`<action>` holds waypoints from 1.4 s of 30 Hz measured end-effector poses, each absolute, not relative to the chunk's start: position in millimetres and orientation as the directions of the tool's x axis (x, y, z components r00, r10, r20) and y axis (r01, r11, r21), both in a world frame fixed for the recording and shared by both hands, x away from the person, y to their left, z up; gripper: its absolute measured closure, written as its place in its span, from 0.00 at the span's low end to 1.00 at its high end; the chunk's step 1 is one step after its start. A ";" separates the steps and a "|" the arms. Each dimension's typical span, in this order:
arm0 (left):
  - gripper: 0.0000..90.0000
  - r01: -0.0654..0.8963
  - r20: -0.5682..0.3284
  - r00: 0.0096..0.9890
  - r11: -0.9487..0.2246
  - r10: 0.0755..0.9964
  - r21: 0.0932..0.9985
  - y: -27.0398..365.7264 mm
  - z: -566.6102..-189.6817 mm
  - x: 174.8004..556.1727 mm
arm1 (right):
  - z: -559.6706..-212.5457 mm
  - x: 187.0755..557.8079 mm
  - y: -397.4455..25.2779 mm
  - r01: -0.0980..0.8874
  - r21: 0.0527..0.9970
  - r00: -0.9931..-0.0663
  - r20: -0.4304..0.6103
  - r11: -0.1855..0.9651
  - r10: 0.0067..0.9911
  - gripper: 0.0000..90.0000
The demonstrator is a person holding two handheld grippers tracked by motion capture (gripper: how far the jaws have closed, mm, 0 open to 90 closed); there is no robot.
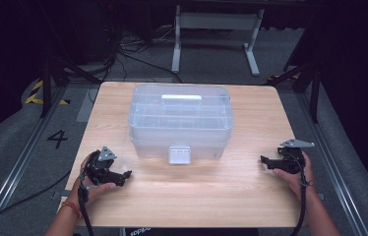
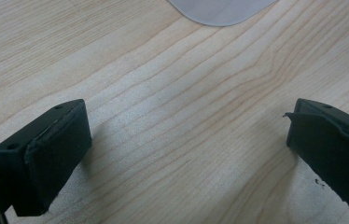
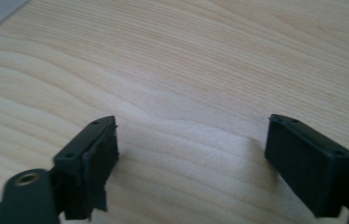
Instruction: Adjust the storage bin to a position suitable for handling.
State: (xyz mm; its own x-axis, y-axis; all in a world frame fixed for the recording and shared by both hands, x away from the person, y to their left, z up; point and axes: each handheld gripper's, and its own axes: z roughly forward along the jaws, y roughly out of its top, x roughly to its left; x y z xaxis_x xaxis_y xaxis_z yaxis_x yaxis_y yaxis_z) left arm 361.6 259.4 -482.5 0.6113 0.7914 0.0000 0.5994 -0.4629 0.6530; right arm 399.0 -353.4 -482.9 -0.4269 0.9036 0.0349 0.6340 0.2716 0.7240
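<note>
Two grippers rest on one wooden table (image 1: 251, 196) — left gripper (image 1: 125, 175) at 8 o'clock, right gripper (image 1: 264, 161) at 4 o'clock, each with jaws spread and nothing between them. One clear lidded storage box (image 1: 180, 120) sits at centre — one front latch (image 1: 179, 154) faces 6 o'clock.

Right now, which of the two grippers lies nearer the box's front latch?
The left gripper: it points in towards the latch of the clear box, while the right gripper rests farther away, beside the table's edge.
</note>
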 end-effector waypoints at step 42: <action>0.01 0.604 -0.004 0.603 -0.454 0.797 0.656 258.6 -482.8 360.6 | -377.1 410.5 -312.4 0.419 0.841 -0.549 -0.066 0.342 0.833 0.27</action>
